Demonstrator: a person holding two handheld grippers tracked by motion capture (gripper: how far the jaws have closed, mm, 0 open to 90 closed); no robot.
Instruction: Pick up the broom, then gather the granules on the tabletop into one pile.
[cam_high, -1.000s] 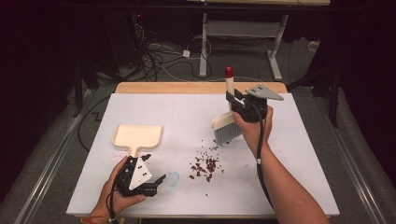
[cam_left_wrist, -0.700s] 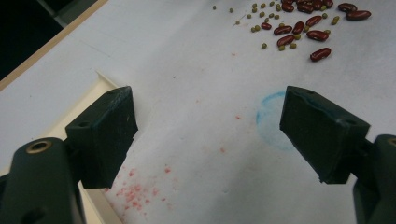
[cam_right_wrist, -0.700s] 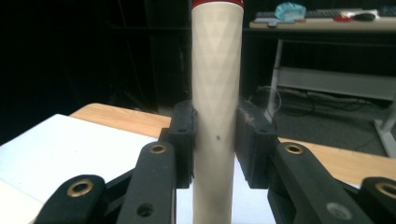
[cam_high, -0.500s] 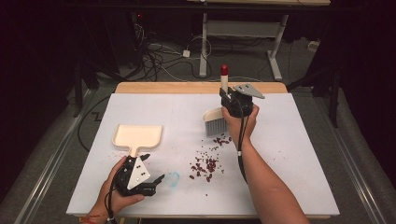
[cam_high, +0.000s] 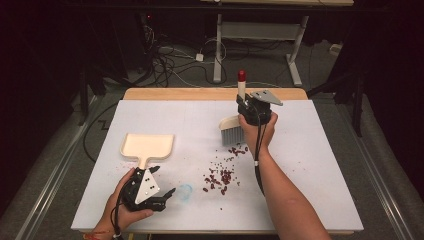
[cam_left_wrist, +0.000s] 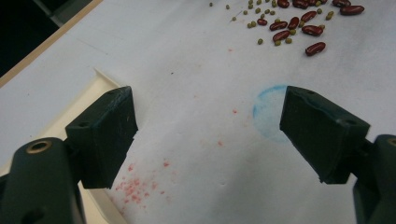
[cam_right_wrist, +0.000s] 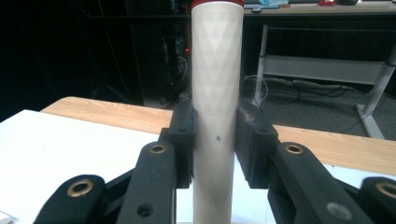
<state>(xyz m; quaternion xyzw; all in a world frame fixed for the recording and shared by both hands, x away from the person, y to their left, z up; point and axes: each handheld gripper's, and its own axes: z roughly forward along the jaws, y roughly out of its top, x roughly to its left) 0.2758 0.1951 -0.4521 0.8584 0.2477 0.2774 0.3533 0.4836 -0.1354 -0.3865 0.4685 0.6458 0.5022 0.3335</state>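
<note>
A scatter of red beans and small green beans (cam_high: 222, 172) lies on the white table cover (cam_high: 310, 165); they also show in the left gripper view, beans (cam_left_wrist: 292, 23). My right gripper (cam_high: 252, 111) is shut on the cream handle of a small brush (cam_right_wrist: 215, 93), held upright with its red cap (cam_high: 242, 75) on top. The grey bristles (cam_high: 231, 134) touch down just behind the beans. A cream dustpan (cam_high: 148, 146) lies flat at the left. My left gripper (cam_high: 161, 196) rests near the front edge with its jaws wide apart and nothing between them, gripper (cam_left_wrist: 210, 130).
A faint blue ring mark (cam_left_wrist: 271, 112) and red specks (cam_left_wrist: 140, 186) stain the cover. A wooden table edge (cam_high: 200, 93) runs along the back. Beyond it are cables (cam_high: 170, 55) on the floor and a desk frame (cam_high: 260, 30).
My right hand has carried the brush leftward and down, so the bristles now sit behind the beans. The left gripper and the dustpan have stayed put.
</note>
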